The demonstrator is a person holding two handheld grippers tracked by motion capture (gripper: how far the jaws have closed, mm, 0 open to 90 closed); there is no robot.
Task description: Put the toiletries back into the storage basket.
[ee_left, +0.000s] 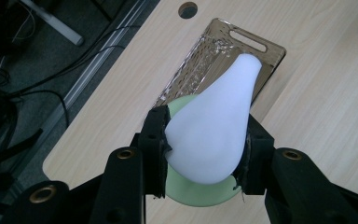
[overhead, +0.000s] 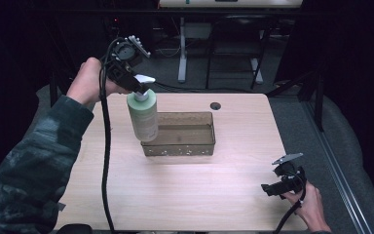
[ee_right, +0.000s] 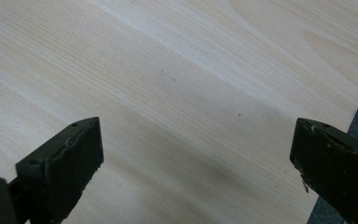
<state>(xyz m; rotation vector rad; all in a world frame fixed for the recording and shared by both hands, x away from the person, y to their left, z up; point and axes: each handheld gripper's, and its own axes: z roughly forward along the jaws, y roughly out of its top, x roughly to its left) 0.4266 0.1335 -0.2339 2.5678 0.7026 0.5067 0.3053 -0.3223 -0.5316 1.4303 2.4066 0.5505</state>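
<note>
Over the pale wooden counter (overhead: 185,195), just left of the clear tray (overhead: 209,127), my left gripper (ee_left: 205,144) clamps its fingers (ee_left: 154,140) on the green bottle (overhead: 143,117)'s smooth white pump head (ee_left: 214,126), probably slippery and top-hung, so gripping the stiff body seems safer, while my right gripper (ee_right: 196,154) idles wide.

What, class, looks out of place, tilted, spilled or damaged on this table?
Nothing is spilled or broken. The green pump bottle hangs in the air above the left end of the clear bin, leaning slightly, because the left gripper is clamped on its white pump head. The right gripper rests open near the table edge.
</note>
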